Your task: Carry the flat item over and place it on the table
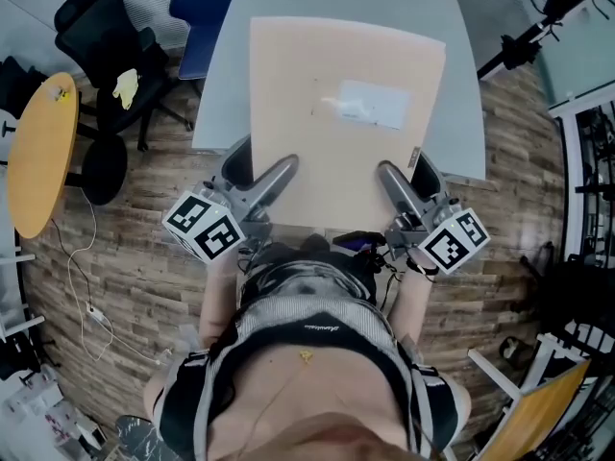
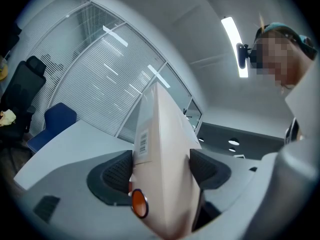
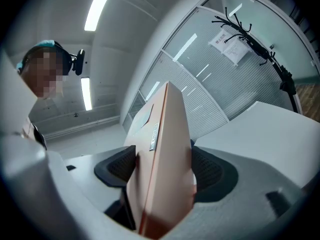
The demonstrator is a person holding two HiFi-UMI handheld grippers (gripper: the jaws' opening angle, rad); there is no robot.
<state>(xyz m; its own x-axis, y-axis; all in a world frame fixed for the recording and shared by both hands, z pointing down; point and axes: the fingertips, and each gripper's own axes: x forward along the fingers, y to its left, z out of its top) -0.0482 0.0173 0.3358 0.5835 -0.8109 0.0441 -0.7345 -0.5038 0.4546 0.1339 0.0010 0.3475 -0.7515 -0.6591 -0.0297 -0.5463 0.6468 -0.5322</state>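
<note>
Our left gripper [image 1: 258, 173] is clamped on the near edge of the flat cardboard box [image 1: 336, 152]. In the left gripper view its two dark ribbed pads [image 2: 116, 171] press against the box from either side, with a barcode sticker [image 2: 142, 144] and a round orange sticker [image 2: 139, 204] on the face beside them. Our right gripper [image 1: 411, 176] grips the same near edge further to the right. In the right gripper view its pads [image 3: 209, 171] are likewise closed against both faces of the box, next to a small label on the box's edge [image 3: 154, 135]. The marker cubes [image 1: 204, 227] on the two grippers sit just in front of our body, left and right. From the head view the box stretches away from us over the grey table [image 1: 461, 84], covering much of its top, and a white label [image 1: 370, 104] lies on the box's upper face. We cannot tell whether the far end of the box rests on the table or hangs above it. Beyond the table's far left corner stands a blue chair [image 1: 197, 8]. To its left is a black office chair [image 1: 106, 36] with something yellow [image 1: 125, 86] on it. Further left is a round wooden table [image 1: 38, 152] on the wood-plank floor [image 1: 125, 248], where a thin cable [image 1: 91, 305] trails.
</note>
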